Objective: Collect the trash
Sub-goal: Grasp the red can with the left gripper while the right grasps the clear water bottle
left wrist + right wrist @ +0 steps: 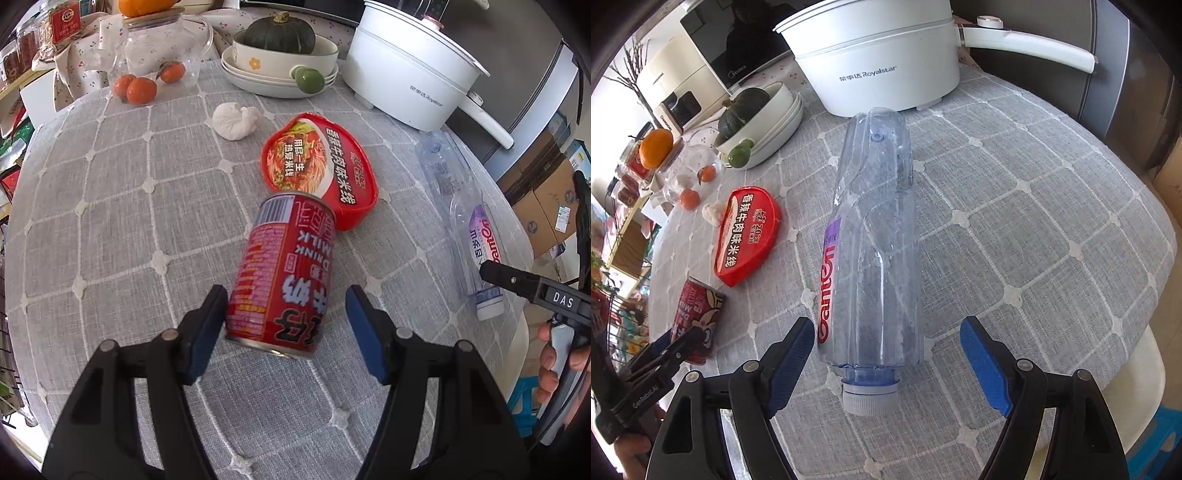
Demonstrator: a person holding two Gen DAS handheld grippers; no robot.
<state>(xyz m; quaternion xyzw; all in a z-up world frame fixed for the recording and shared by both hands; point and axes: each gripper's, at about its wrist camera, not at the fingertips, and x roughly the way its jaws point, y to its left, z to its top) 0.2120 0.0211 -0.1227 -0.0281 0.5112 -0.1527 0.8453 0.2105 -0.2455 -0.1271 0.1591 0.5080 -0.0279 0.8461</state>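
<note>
A red milk-drink can (280, 273) lies on its side on the grey checked tablecloth (110, 221). My left gripper (286, 295) straddles its near end: the left pad touches the can, the right pad stands apart from it. A clear, crushed plastic bottle (875, 240) lies with its white cap toward me, between the spread fingers of my right gripper (888, 325), with a gap on the right side. A red noodle bowl (321, 173) and a crumpled white tissue (236, 120) lie beyond the can. The bottle (476, 236) and the right gripper (517, 284) also show at the right of the left wrist view.
A white electric pot (879, 62) stands behind the bottle. Stacked bowls (258, 70) hold a green pumpkin (280, 33); a green fruit (310, 79), tangerines (136, 88) and a glass jar (162, 44) sit at the back. The table edge runs close on the right, with cardboard boxes (546, 206) beyond.
</note>
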